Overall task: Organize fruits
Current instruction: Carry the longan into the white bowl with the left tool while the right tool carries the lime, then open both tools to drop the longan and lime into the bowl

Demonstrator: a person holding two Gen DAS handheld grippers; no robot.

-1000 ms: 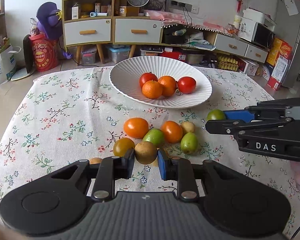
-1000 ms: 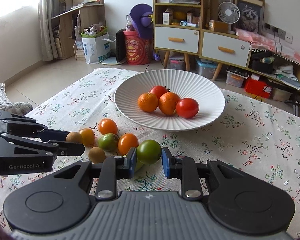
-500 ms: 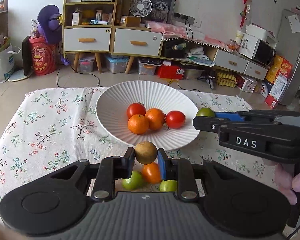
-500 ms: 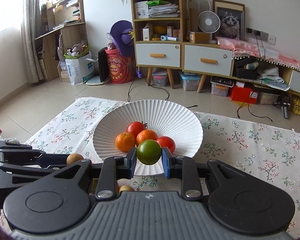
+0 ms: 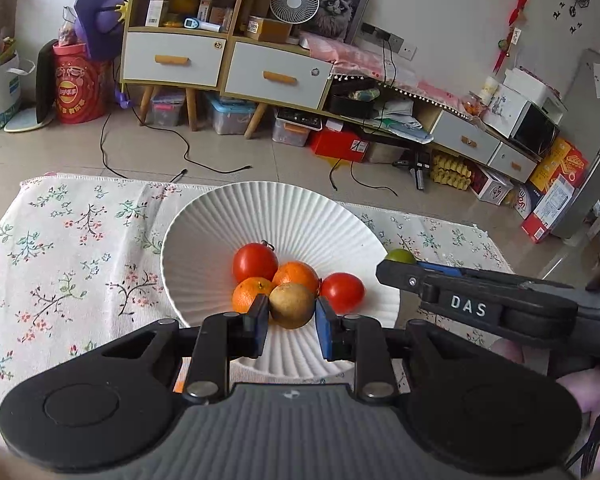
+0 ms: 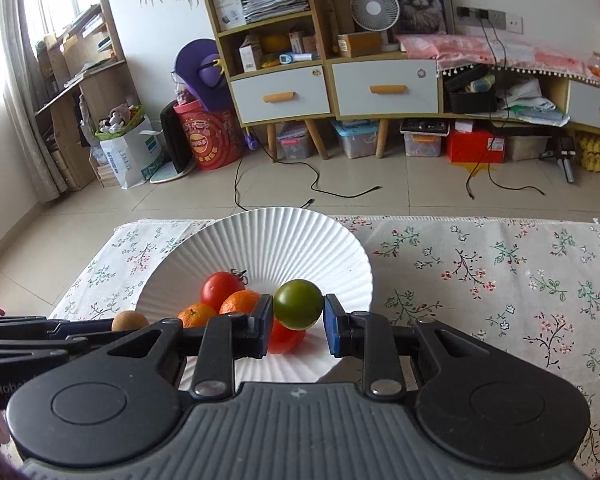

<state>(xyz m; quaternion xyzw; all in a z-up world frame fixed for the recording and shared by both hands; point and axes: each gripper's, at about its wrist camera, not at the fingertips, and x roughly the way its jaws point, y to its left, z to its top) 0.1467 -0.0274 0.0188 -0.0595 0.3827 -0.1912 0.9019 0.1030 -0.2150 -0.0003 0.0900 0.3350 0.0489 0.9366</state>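
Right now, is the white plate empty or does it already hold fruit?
It holds fruit: two tomatoes and two oranges lie in the white plate.

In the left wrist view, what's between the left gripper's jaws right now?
A brown round fruit is clamped between the left gripper's jaws, over the white plate. The left wrist view shows it.

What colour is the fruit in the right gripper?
Dark green fruit, shading brownish below; the right wrist view shows it best.
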